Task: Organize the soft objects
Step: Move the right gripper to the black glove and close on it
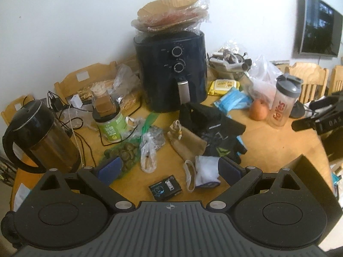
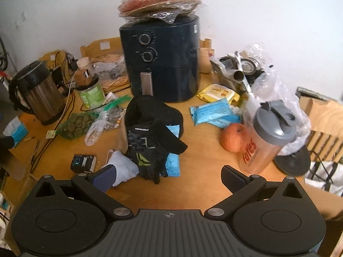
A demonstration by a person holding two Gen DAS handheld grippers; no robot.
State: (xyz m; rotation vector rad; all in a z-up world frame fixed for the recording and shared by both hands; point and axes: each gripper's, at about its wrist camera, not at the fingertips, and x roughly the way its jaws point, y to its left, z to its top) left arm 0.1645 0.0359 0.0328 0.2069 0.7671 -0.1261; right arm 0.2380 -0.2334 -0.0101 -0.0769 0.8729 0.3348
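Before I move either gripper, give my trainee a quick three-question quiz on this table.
1. True or false: both the left gripper and right gripper are open and empty.
2. What lies on the black beanie? A) cycling gloves B) apple C) kettle
3. Which soft item sits nearest the left gripper's right-hand finger?

Key: 1. True. 2. A, the cycling gloves. 3. The white face mask.

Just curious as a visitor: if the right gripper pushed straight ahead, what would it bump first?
Probably the black cycling glove lying on the black knit cap; the open right gripper points there, though depth is uncertain.
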